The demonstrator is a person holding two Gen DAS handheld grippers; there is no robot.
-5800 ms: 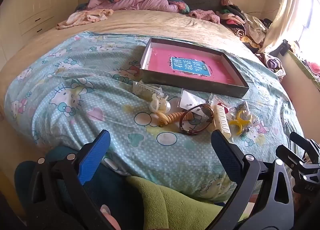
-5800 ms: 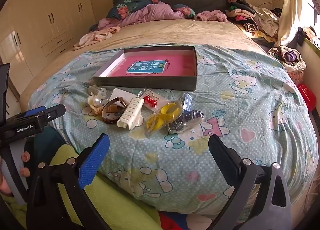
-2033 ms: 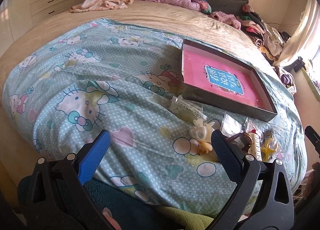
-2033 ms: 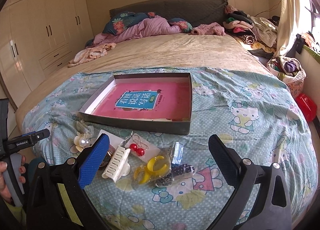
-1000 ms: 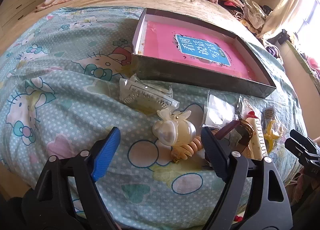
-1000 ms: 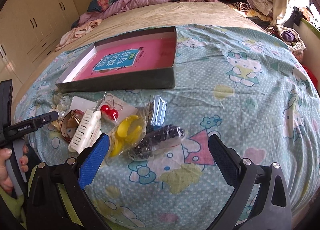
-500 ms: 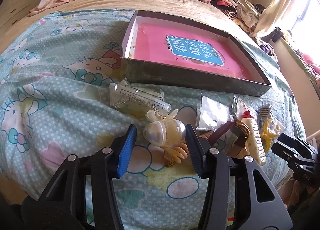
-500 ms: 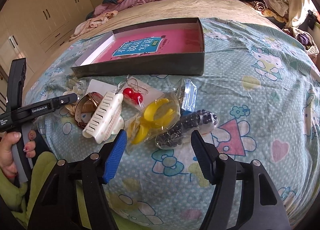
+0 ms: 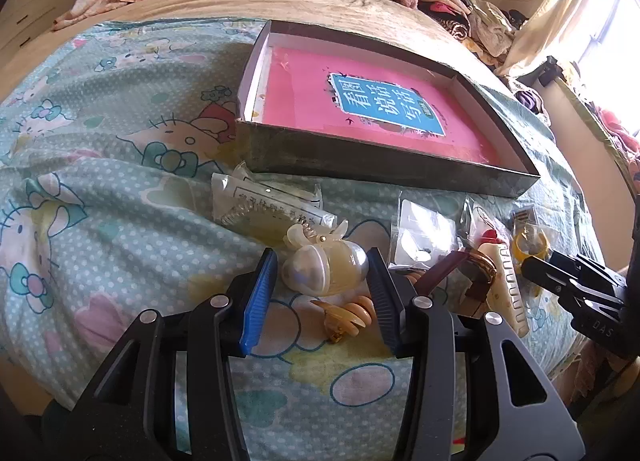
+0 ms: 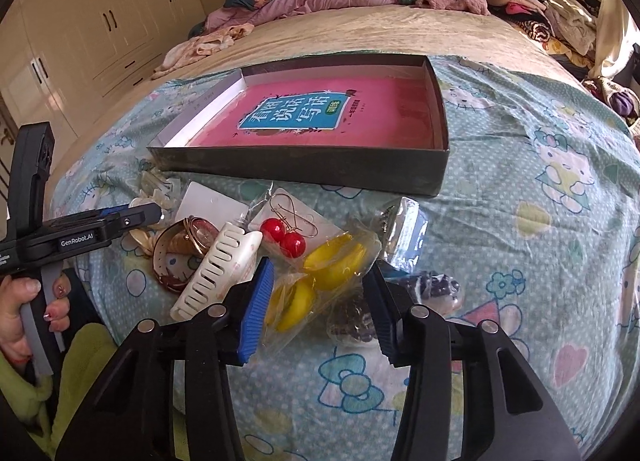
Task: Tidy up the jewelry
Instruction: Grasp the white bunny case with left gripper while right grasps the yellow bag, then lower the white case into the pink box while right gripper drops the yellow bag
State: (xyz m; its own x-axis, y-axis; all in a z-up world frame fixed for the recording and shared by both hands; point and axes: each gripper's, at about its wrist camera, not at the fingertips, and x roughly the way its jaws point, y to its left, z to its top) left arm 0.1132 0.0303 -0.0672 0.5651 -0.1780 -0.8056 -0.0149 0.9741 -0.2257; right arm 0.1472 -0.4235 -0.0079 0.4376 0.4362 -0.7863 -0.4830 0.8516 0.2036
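The left gripper [image 9: 323, 265] has its jaws closed on the pearly hair claw [image 9: 325, 264] on the bed [image 9: 120, 189], at 6 o'clock from the box [image 9: 360, 165]. The right gripper's [image 10: 320, 285] jaws have just been closing around the bagged yellow clips [image 10: 320, 273] — pads near, contact unclear.

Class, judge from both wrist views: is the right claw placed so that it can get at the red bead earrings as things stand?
Probably not straight away. The right claw straddles the bagged yellow clip, and the red bead earrings lie just beyond it, by the white clip. No cover lies over them, so a short reach forward should do.
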